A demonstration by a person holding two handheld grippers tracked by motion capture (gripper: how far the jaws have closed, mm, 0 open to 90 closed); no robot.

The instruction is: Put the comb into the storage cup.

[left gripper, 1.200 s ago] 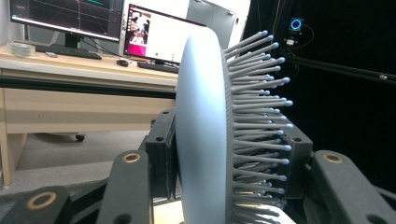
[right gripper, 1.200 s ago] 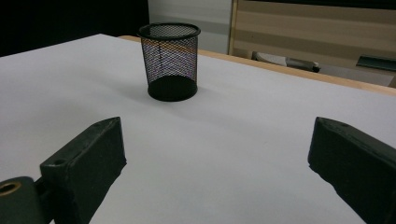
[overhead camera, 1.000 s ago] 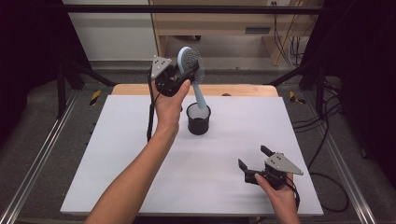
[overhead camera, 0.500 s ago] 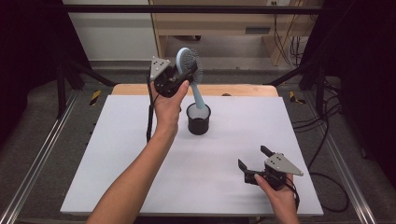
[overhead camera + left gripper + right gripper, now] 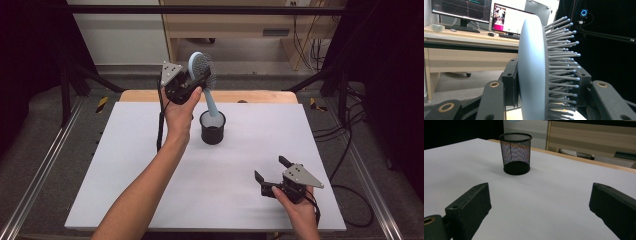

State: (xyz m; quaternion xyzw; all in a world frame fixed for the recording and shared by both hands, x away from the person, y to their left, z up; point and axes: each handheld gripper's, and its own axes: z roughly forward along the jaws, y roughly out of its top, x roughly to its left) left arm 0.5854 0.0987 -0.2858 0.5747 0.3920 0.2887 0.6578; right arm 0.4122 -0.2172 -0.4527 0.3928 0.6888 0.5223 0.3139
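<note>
The left hand-held gripper (image 5: 192,82) is raised above the far part of the table (image 5: 125,165) and its jaws are closed about halfway on the round head of a light blue hairbrush (image 5: 204,80). In the left gripper view one pad presses on the smooth back of the head and the other on the bristle side. The handle points down into the black mesh cup (image 5: 212,128), which stands near the far middle. The right hand-held gripper (image 5: 272,175) rests at the near right, wide open and empty. The step seems to be lowering the hairbrush into the cup. Next, the left one probably must go straight down and then open.
</note>
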